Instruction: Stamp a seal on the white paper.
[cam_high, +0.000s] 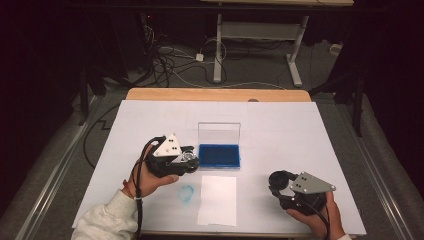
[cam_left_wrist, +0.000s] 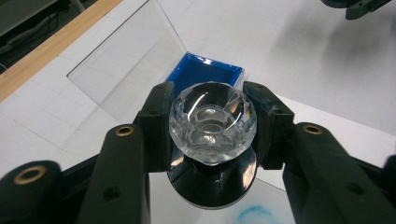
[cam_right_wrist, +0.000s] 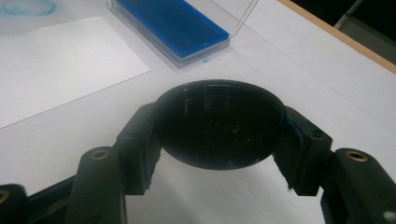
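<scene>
A white sheet (cam_high: 280, 130) covers nearly the whole bench (cam_high: 215, 94), leaving a strip of bare wood along the far edge. The blue ink pad (cam_high: 219, 155) sits near the middle of this sheet, its clear lid (cam_high: 219, 133) standing upright on the far side. Beyond the lid, and to the right of the pad, the sheet lies open out to its edges.

The left gripper (cam_high: 187, 160) is held just left of the pad, almost touching its left end. Its jaws are clamped on a stamp (cam_left_wrist: 212, 122) with a faceted clear knob and a round black base; in the left gripper view the knob sits between the jaws with the pad's blue tray directly behind it. The left hand (cam_high: 150, 177) grips the body from below.

On the near side of the pad lies a small paper (cam_high: 217, 200), close to the bench's near edge. A faint blue ring mark (cam_high: 186, 193) is on the sheet just left of that paper, under the left gripper.

The right gripper (cam_high: 280, 181) is held well to the right of the pad and nearer the person, close to the near edge. Its jaws are closed on a round black cap (cam_right_wrist: 219, 123), hollow side showing. The right hand (cam_high: 320, 217) holds it from behind.
</scene>
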